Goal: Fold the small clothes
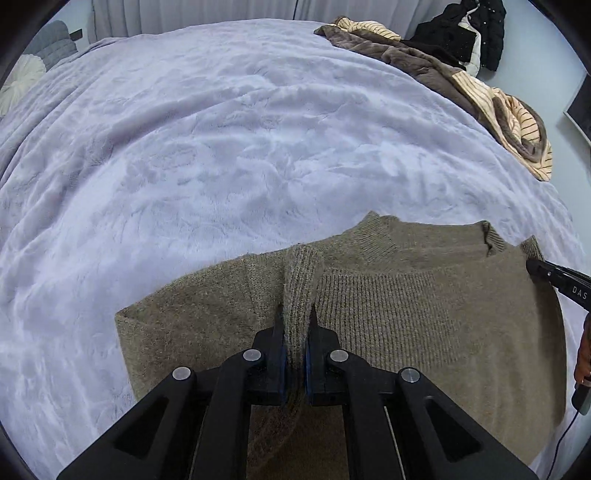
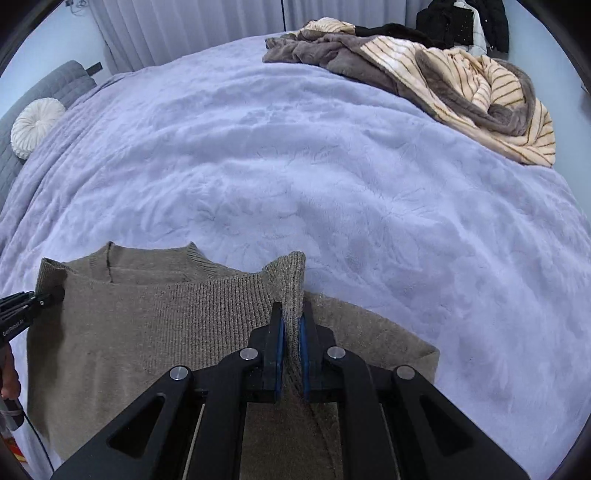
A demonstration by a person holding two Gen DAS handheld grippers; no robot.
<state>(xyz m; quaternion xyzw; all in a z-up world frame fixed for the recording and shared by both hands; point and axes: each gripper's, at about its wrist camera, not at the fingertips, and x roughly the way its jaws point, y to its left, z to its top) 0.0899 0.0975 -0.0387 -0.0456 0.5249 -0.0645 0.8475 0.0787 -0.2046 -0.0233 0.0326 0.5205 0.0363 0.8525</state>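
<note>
An olive-brown knit sweater (image 1: 406, 314) lies flat on the lavender plush blanket (image 1: 221, 147), its collar pointing away from me. My left gripper (image 1: 295, 314) is shut on a ribbed fold of the sweater's left side, pinched between its blue pads. My right gripper (image 2: 291, 314) is shut on a ribbed fold of the sweater (image 2: 147, 332) at its right side. The right gripper's tip shows at the right edge of the left wrist view (image 1: 554, 277). The left gripper's tip shows at the left edge of the right wrist view (image 2: 26, 301).
A heap of brown and cream-striped clothes (image 2: 443, 81) lies at the far right edge of the blanket (image 2: 332, 184), with black clothes (image 2: 461, 22) behind it. A round white cushion (image 2: 35, 127) rests on a grey headboard at far left. Curtains hang behind.
</note>
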